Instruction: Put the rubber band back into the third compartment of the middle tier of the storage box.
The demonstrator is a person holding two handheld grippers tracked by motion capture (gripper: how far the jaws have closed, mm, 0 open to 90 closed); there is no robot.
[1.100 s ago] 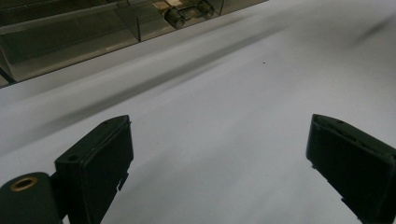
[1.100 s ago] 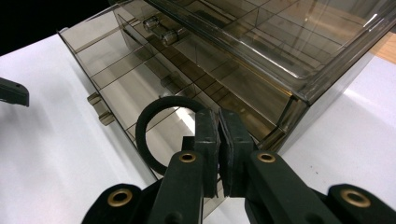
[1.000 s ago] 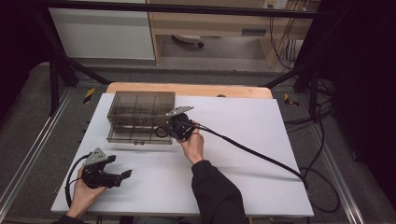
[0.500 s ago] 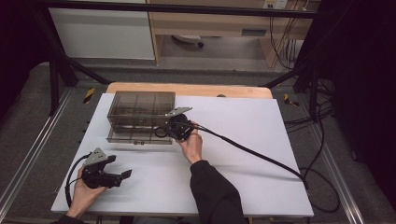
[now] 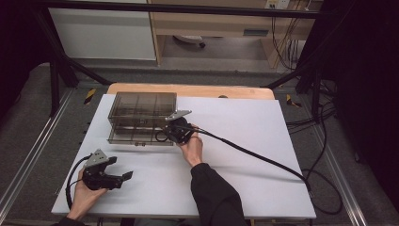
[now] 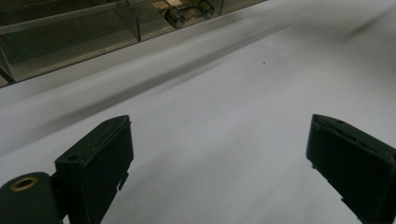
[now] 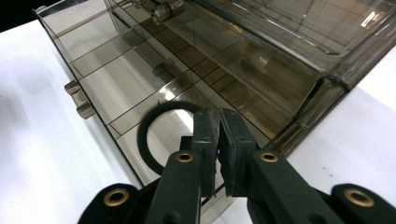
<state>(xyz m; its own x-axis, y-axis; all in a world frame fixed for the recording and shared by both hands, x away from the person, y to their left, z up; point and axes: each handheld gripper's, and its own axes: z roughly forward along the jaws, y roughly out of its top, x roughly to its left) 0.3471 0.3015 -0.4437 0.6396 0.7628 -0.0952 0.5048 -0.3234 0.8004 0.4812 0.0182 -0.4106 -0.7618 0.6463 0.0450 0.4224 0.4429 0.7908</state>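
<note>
The right gripper, clamped on a black ring, hangs over the open drawer. Release should wait until the ring sits inside one compartment. The left gripper rests spread apart, near the drawer.

No text, label, brand, number or sign can be read anywhere, on any object or surface.

A lab recording bay.
Dark frame posts ring a white table, floor rails flank it, and cables trail across grey carpet.
</note>
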